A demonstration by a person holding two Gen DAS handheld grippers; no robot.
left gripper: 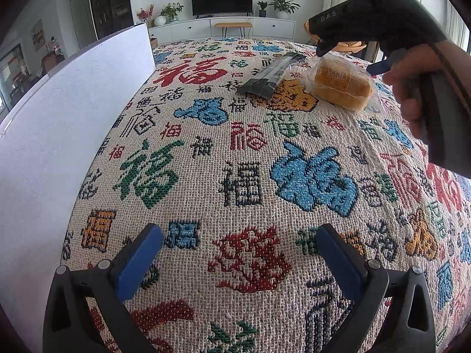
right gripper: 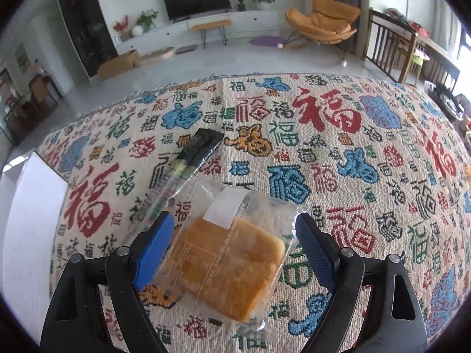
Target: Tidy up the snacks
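A golden cake in a clear wrapper (right gripper: 226,261) lies on the patterned cloth between the spread blue fingers of my right gripper (right gripper: 232,238), which is open around it. The same cake (left gripper: 341,83) shows far right in the left wrist view, under the right gripper (left gripper: 347,56) held by a hand. A long dark snack packet (right gripper: 188,158) lies just left of the cake, also seen as a dark packet (left gripper: 270,75). My left gripper (left gripper: 238,253) hovers open over bare cloth, nothing between its fingers.
A white box wall (left gripper: 67,117) stands along the left of the table; its corner (right gripper: 32,206) shows at the left in the right wrist view. The woven tablecloth (left gripper: 235,153) covers the table. Beyond the far edge are floor, a TV cabinet and an orange chair (right gripper: 323,23).
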